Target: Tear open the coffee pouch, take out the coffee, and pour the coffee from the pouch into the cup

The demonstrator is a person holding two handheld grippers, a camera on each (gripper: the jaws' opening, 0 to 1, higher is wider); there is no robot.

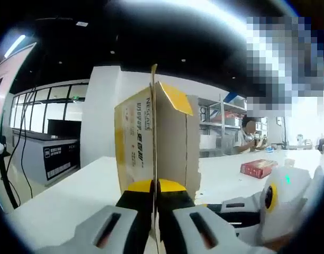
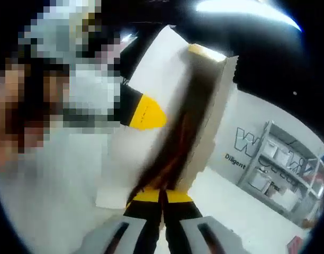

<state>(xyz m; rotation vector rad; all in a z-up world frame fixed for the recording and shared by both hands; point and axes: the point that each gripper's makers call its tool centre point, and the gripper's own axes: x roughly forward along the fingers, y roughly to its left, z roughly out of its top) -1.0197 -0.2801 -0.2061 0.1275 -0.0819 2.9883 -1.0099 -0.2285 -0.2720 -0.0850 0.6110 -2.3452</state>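
A yellow and brown Nescafe coffee carton (image 1: 138, 140) is held up above the white table (image 1: 56, 203), with its top flap (image 1: 175, 98) open. My left gripper (image 1: 155, 186) is shut on the carton's near edge, yellow pads pressed to the thin cardboard. My right gripper (image 1: 217, 205) reaches in from the lower right toward the carton's side. In the right gripper view the carton (image 2: 207, 106) rises tilted and blurred, and my right gripper (image 2: 163, 194) is shut on its lower edge. The left gripper's yellow fingertip (image 2: 143, 112) shows at the carton's left.
A red box (image 1: 259, 168) lies on the table at the far right, with a seated person (image 1: 248, 135) behind it. A black cabinet (image 1: 53, 153) stands at the left. Metal shelves (image 2: 281, 169) line the wall.
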